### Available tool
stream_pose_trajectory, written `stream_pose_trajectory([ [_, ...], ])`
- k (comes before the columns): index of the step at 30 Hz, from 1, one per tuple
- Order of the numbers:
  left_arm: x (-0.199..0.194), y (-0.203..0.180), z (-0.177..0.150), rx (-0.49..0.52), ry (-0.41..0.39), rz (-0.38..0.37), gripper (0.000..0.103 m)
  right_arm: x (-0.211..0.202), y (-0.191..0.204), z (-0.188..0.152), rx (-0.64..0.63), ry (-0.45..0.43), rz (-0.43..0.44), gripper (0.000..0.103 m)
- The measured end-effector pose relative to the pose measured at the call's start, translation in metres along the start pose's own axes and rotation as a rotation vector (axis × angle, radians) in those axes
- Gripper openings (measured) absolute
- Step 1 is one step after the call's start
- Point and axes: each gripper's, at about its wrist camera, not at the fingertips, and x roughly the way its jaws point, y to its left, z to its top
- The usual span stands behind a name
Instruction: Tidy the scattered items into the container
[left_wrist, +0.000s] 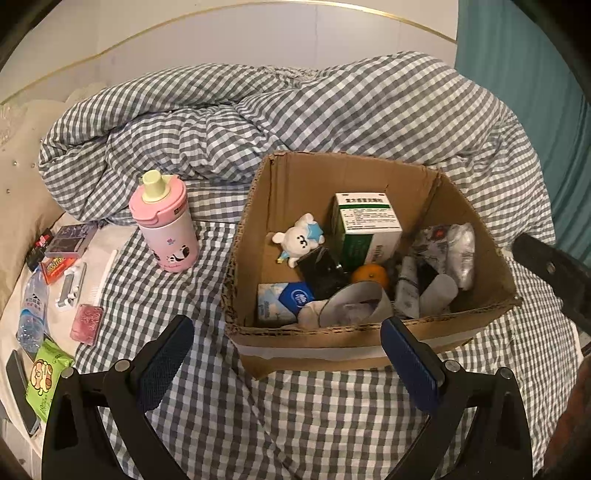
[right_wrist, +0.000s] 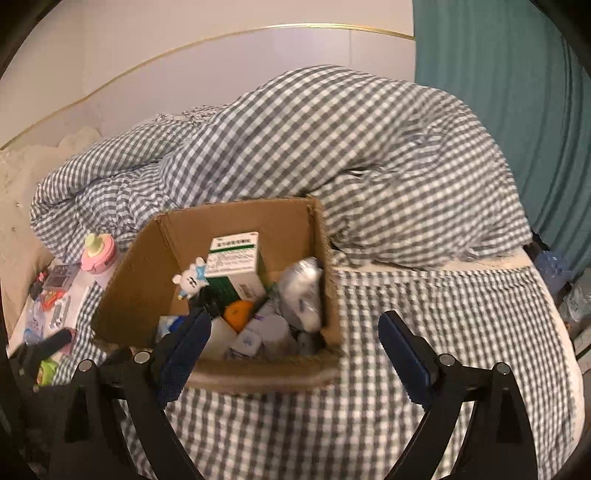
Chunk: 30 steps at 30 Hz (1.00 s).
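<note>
**Inspector:** Start at the fingers. State of each?

**Assistant:** Left gripper (left_wrist: 287, 349): fingers spread wide, nothing between them, hanging over the checked bedsheet (left_wrist: 295, 424) just short of the box's near wall. Right gripper (right_wrist: 294, 345): fingers likewise wide apart and empty; its left finger (right_wrist: 184, 354) overlaps the near rim of the cardboard box (right_wrist: 140, 288) in that view, the other stands over bare sheet.

**Inspector:** Location of the container and contents?

**Assistant:** The box sits on the bed, open top, flaps cut away. Inside: a green-and-white medicine carton (left_wrist: 367, 225) upright at the back, a white bear toy (left_wrist: 299, 240), an orange (left_wrist: 371, 275), a blue tissue pack (left_wrist: 284, 302), silvery pouches on the right side. Well filled, probably because loose goods were dropped in rather than stacked.

**Inspector:** Outstanding items?

**Assistant:** A pink bottle (left_wrist: 164, 225) stands upright just left of the box. Further left, near the bed's edge: a clear water bottle (left_wrist: 33, 314), a green packet (left_wrist: 44, 373), a pink case (left_wrist: 86, 323), a red pack (left_wrist: 55, 267), a dark phone (left_wrist: 20, 387).

**Inspector:** Clearances?

**Assistant:** Open sheet lies between bottle and box. The heaped duvet (left_wrist: 295, 110) crowds the far wall. My judgement: the small items sit near the mattress edge and could be nudged off.
</note>
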Motion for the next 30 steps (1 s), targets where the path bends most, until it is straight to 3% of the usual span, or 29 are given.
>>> stream_pose_trajectory([
  [11,-0.028,-0.008,0.008,0.029,-0.060,0.011,0.103,-0.015,-0.021,-0.024,0.057,0.036,-0.002,0.092],
  [18,-0.024,-0.006,0.006,0.010,-0.010,0.002,0.103,-0.016,-0.023,-0.032,0.052,0.047,-0.013,0.092],
  [23,-0.021,-0.006,0.005,0.023,-0.014,0.046,0.103,-0.016,-0.027,-0.035,0.057,0.052,-0.028,0.092],
  [27,-0.026,-0.008,0.003,0.059,-0.053,-0.064,0.103,-0.012,-0.031,-0.038,0.075,0.067,-0.039,0.092],
  [30,-0.031,-0.006,0.003,0.025,-0.087,-0.090,0.103,-0.011,-0.034,-0.042,0.088,0.080,-0.034,0.092],
])
